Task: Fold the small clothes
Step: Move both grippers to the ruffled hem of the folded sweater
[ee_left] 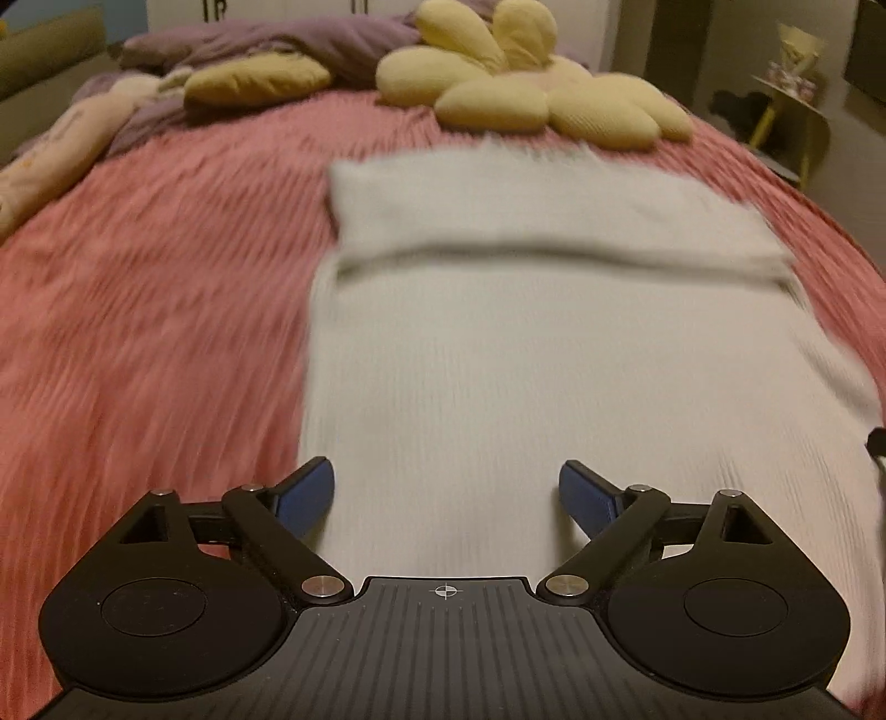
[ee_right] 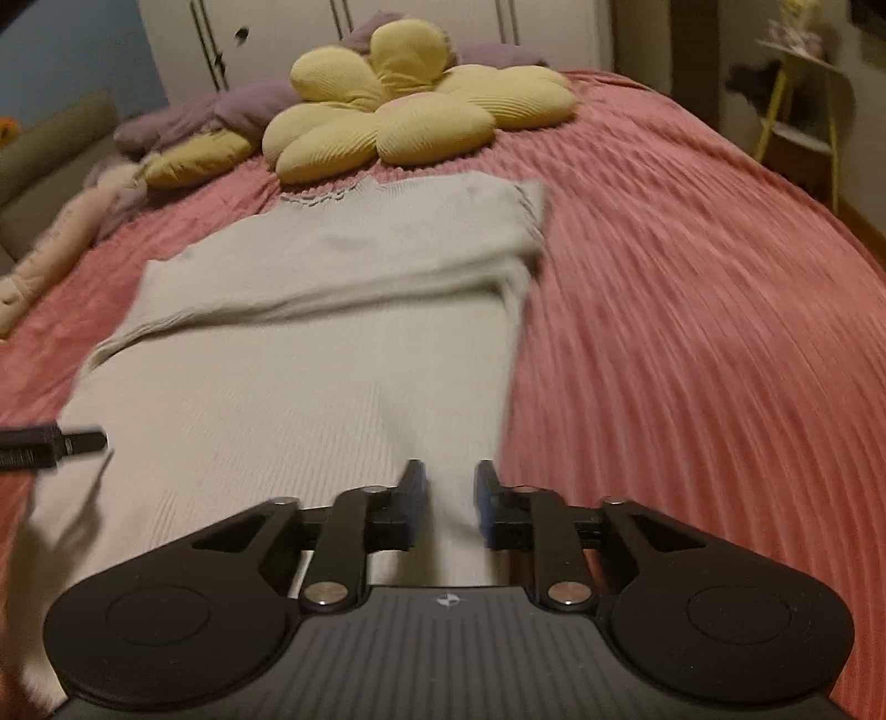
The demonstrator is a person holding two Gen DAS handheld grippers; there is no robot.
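A bed (ee_left: 138,310) with a ribbed pink cover fills both views, running from the near edge up to the far wall. On its middle lies a pale grey knitted top (ee_left: 526,354), spread flat, with its far part folded back toward the camera so that a doubled band crosses it from side to side; the fold's edge shows as a soft ridge in the right wrist view (ee_right: 310,310). The picture is smeared by motion, so the knit's finer detail cannot be made out.

At 12 o'clock of the top, near its far hem, sits a yellow flower-shaped cushion (ee_left: 531,94). A crumpled purple blanket (ee_left: 266,44) lies behind it toward 11 o'clock, with a smaller yellow pillow (ee_left: 255,80) in front of that. At 2 o'clock, off the bed, stands a yellow side table (ee_right: 797,105).

The left gripper (ee_left: 446,487) hangs over the near end of the top, its blue-padded fingers (ee_left: 310,493) spread wide with only cloth below them, nothing held. The right gripper (ee_right: 448,493) hangs over the top's near right part, its fingers (ee_right: 415,493) a narrow gap apart, with nothing pinched between them.
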